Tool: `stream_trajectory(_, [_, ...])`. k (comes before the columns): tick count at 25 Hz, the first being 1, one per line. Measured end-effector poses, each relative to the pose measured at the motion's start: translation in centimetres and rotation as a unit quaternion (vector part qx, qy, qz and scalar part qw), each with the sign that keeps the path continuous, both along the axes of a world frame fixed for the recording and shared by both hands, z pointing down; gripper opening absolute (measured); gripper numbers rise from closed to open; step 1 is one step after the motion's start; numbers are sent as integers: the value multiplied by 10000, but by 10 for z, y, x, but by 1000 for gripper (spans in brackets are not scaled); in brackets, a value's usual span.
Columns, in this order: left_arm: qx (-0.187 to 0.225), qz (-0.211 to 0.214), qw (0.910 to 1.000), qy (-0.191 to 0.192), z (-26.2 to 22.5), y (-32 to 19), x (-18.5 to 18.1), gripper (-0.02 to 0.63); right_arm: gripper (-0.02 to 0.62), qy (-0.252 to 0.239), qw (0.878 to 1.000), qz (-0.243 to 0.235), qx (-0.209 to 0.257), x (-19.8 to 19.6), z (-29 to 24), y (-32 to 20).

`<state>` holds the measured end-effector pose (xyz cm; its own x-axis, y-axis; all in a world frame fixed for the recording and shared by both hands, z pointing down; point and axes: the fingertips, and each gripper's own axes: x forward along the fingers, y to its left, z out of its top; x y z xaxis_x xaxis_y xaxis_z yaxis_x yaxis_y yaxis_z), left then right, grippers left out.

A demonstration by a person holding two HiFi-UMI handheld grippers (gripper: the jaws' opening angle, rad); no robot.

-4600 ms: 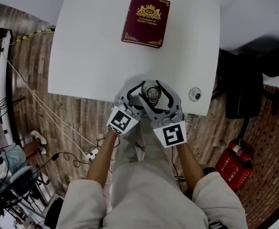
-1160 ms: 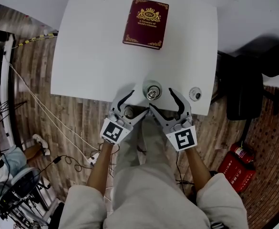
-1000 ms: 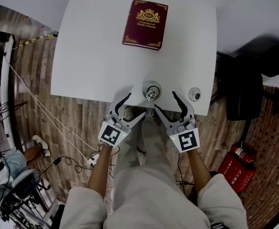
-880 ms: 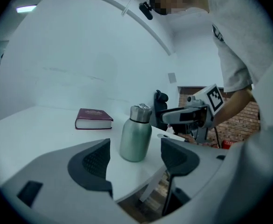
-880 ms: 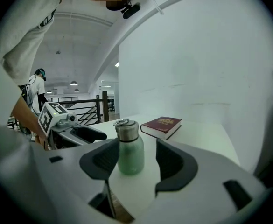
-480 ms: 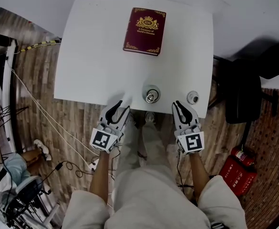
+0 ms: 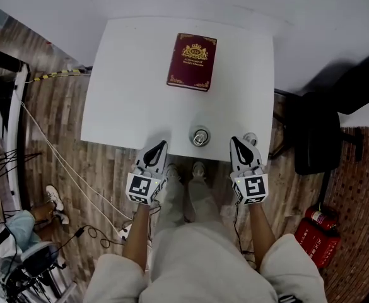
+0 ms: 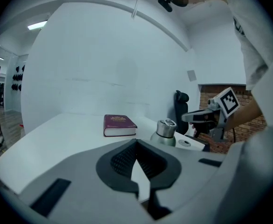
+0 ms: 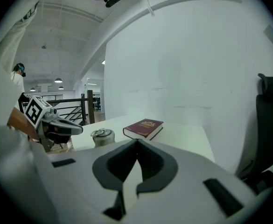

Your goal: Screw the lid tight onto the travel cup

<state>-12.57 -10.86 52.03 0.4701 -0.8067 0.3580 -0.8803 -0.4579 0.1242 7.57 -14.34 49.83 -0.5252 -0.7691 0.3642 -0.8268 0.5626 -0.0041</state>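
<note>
The cup (image 7: pixel 200 137) stands upright on the white table (image 7: pixel 127 93), close to the near edge. Its silver lid (image 8: pixel 166 123) sits on top of it. No gripper touches the cup.

The left gripper (image 7: pixel 161 145) is at the table's near edge, to the left of the cup and apart from it. Its jaws have just been closing. Now they press tip to tip, with nothing between them.

The right gripper (image 7: pixel 234 141) is on the other side of the cup, also apart from it. Its jaws have just been closing too. They are together and hold nothing. So the cup stands between the two grippers, and both point toward the table.

A small round thing (image 7: pixel 250 137) lies on the table just beside the right gripper's tip. I cannot tell what it is.

A dark red book (image 7: pixel 192 61) with gold print lies flat farther back on the table, well apart from the cup.

A black chair (image 7: pixel 316 131) stands to the right of the table. A red fire extinguisher (image 7: pixel 315 229) lies on the wood floor (image 7: pixel 58 125) near the chair. White cords (image 7: pixel 52 147) run across the floor on the left.
</note>
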Motion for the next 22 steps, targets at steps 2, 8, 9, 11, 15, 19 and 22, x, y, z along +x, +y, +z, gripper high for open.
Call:
stream_trajectory(2, [48,-51,10000,-52,-11,-7,-2,8,0,-6,10000,12,82,0,-11,-6])
stream_trajectory(8, [271,-161,9994,-104,-52,-30,-7,8,0,-23,9993,80,358,-1,-49,-23])
stream_trajectory(9, [300,-166,9993,-131,-58,-34,-8,8,0,-14,9992,78,402,-1,-54,-25])
stream_trajectory(11, [364,-166,9991,-161,-70,-41,-9,8,0,8,9988,74,489,-2,-66,-30])
stream_trajectory(15, [498,-170,9984,-188,-94,-51,-11,6,0,-14,9979,114,637,-3,-88,-37])
stream_trajectory(19, [615,-185,9977,-206,-115,-59,-13,6,0,-71,9966,183,802,-2,-110,-44])
stream_trajectory(22, [720,-230,9969,-200,-129,-62,-16,6,0,-84,9954,214,925,-2,-123,-49])
